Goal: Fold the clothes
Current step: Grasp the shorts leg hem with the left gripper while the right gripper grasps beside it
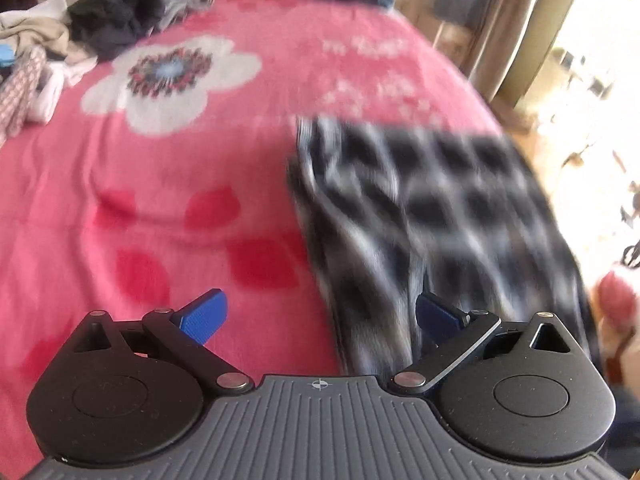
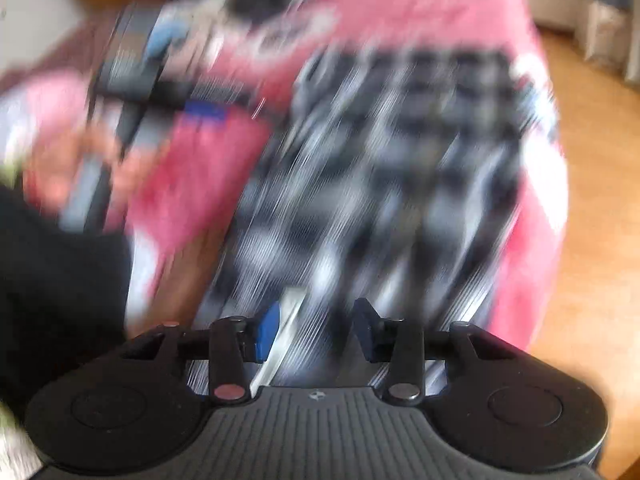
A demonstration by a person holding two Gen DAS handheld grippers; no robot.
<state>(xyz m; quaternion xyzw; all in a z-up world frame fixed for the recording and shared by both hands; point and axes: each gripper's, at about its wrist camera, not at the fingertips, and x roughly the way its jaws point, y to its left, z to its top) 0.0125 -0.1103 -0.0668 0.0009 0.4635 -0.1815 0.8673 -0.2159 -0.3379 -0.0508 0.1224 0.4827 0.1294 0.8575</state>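
A black, grey and white checked garment [image 1: 440, 208] is lying on the pink flowered blanket [image 1: 180, 184] of the bed, near its right edge, spread fairly flat with long folds running down its left side. Both views are showing it blurred. At the far left of the bed a heap of other clothes [image 1: 80, 28] is sitting crumpled, dark grey, beige and white pieces piled together.
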